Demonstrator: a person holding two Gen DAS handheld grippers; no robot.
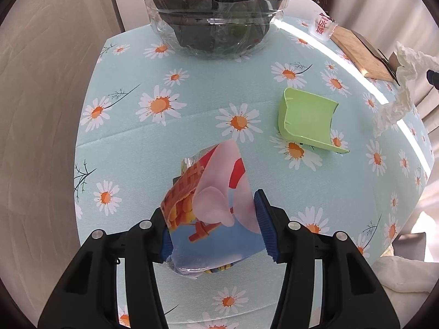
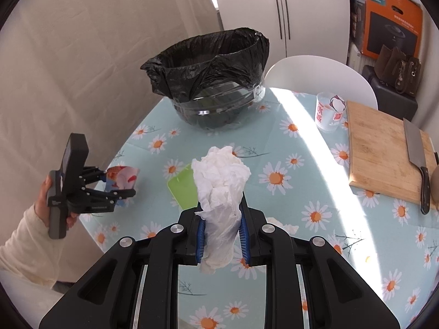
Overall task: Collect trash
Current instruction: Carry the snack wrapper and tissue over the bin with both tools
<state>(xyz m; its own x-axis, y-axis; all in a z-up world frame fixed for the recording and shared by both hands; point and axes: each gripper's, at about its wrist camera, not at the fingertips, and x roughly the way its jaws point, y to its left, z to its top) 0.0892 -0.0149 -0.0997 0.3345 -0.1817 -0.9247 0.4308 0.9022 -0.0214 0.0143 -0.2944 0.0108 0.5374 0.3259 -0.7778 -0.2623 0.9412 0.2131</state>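
Note:
My left gripper (image 1: 212,223) is shut on a colourful snack wrapper (image 1: 208,205) and holds it above the table; it also shows in the right wrist view (image 2: 122,189) at the left. My right gripper (image 2: 221,235) is shut on a crumpled white tissue (image 2: 219,186), also seen at the right edge of the left wrist view (image 1: 397,93). The clear bin with a black liner (image 2: 211,82) stands at the table's far side (image 1: 216,13). A green plastic scoop-like piece (image 1: 307,120) lies on the cloth between the grippers, partly hidden behind the tissue (image 2: 182,186).
The table has a daisy-print cloth (image 1: 164,126). A printed plastic cup (image 2: 329,112) stands at the far right. A wooden cutting board (image 2: 384,150) with a cleaver (image 2: 417,159) lies at the right. A white chair (image 2: 315,74) stands behind the table. Another white tissue (image 2: 282,224) lies near my right gripper.

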